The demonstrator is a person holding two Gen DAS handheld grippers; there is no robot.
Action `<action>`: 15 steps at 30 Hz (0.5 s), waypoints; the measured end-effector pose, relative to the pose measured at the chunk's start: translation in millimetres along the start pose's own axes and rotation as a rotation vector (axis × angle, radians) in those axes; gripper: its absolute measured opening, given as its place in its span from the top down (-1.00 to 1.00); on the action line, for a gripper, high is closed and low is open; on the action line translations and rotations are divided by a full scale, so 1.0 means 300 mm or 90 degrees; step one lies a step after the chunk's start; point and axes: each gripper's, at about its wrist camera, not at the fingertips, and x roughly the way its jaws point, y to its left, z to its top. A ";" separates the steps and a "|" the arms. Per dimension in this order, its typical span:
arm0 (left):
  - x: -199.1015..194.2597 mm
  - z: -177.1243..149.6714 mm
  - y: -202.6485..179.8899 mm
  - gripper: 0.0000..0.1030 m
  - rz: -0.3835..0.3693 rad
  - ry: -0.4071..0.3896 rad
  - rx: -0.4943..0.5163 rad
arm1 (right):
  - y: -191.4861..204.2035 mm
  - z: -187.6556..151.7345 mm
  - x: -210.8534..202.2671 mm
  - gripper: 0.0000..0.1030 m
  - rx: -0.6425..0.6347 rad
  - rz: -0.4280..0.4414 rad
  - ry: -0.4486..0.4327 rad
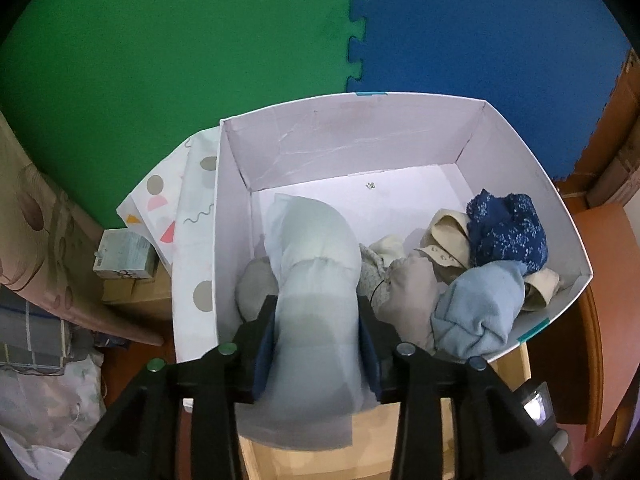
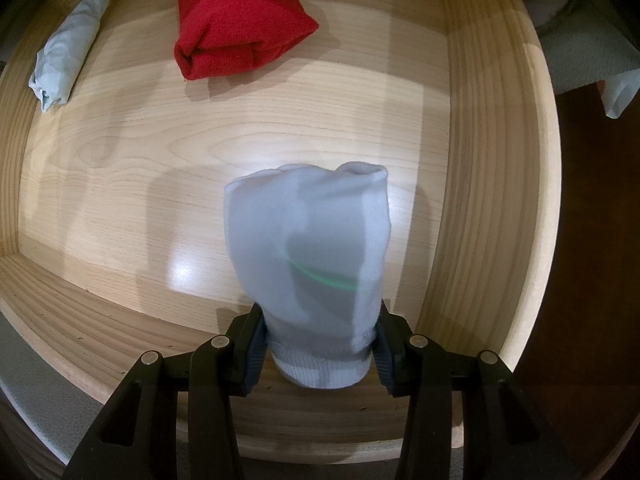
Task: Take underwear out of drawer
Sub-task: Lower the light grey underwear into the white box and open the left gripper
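In the left wrist view, a pale blue-grey rolled garment (image 1: 316, 280) is clamped between the black fingers of the left gripper (image 1: 316, 344), which are closed against its two sides. The garment is held over the near-left part of a white open-topped cardboard box (image 1: 352, 140), with its far end reaching down inside the box. In the box, to the right of the held piece, a heap of other rolled items is seen: a beige bundle (image 1: 408, 292), a light blue bundle (image 1: 476, 312), a dark blue white-speckled piece (image 1: 506, 230) and a cream piece (image 1: 446, 228) between them. A small grey bundle (image 1: 254, 288) lies at the left, partly hidden by the held garment. The box is set before a green foam floor mat (image 1: 180, 40) and a blue foam floor mat (image 1: 480, 32), joined by interlocking teeth. A patterned white sheet (image 1: 180, 208) is seen just beside the box's left wall.

In the right wrist view, a light grey rolled garment (image 2: 312, 260) is gripped at its ribbed end by the fingers of the right gripper (image 2: 320, 352), closed upon it. It is held above the floor of a light wooden drawer (image 2: 488, 160), near the front wall. Farther back in the drawer, a red folded garment (image 2: 240, 28) and a pale blue-green rolled garment (image 2: 68, 64) lie well apart from each other on the wooden floor.
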 end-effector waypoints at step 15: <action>-0.175 -0.092 0.020 0.18 -0.018 -0.060 0.010 | -0.002 0.004 -0.004 0.19 0.001 -0.001 0.000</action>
